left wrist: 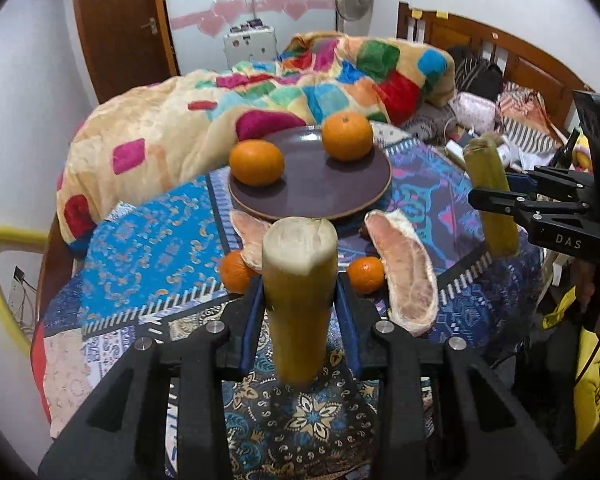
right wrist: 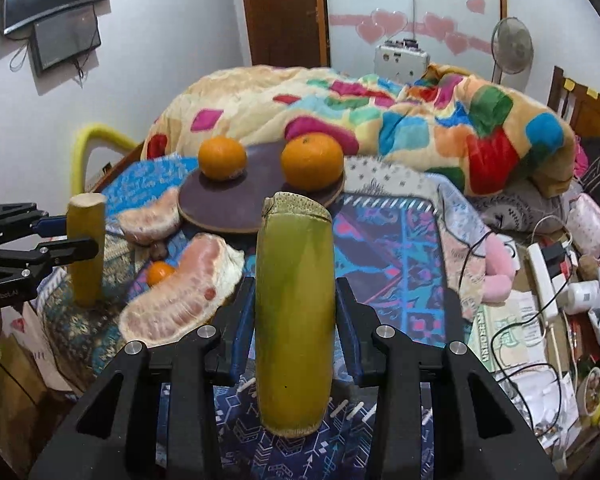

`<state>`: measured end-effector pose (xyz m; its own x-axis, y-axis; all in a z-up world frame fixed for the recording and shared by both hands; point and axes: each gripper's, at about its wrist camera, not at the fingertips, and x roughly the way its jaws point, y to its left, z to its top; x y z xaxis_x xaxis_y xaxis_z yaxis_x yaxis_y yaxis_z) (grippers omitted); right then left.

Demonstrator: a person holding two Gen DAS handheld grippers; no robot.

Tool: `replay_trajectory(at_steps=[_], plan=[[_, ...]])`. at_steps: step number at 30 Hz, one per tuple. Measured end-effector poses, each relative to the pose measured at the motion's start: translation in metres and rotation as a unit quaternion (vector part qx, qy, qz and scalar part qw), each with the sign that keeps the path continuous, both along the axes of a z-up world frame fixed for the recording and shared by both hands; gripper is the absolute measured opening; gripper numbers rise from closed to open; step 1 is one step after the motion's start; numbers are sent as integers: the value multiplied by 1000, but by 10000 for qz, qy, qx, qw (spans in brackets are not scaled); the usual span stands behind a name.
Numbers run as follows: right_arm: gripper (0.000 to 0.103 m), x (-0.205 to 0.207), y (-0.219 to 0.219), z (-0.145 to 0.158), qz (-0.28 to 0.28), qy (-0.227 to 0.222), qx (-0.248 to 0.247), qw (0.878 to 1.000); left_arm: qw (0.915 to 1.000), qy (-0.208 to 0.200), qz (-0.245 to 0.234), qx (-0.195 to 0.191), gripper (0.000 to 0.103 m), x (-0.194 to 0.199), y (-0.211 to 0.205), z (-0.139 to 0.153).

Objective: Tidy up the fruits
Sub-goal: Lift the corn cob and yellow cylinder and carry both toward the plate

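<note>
With both grippers clamped, I hold a yellow-green sugarcane stick (left wrist: 298,304) in my left gripper (left wrist: 299,300) and another stick (right wrist: 294,320) in my right gripper (right wrist: 294,308), near the dark round plate (left wrist: 332,200) bearing two oranges (left wrist: 257,162).

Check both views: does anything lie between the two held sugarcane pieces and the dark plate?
Yes. Two pomelo segments and two small oranges lie in front of the plate; above them nothing blocks.

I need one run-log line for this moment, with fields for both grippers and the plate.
left gripper: shut on yellow-green cane piece | right gripper: shut on second cane piece | dark round plate: two oranges
</note>
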<state>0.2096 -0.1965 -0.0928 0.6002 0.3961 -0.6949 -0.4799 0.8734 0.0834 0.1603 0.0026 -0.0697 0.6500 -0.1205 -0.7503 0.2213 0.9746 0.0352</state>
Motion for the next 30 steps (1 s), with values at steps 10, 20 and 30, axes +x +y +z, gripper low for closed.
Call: replay_trajectory(at_steps=[10, 20, 30], plan=[[35, -3, 1, 38, -82, -515, 235, 9984, 9974, -601, 92, -396, 35, -1, 5, 40], [35, 21, 16, 48, -82, -700, 350, 9969, 9955, -743, 24, -593, 35, 29, -2, 46], [35, 47, 23, 30, -75, -561, 297, 9980, 9966, -538, -29, -630, 35, 71, -12, 26]])
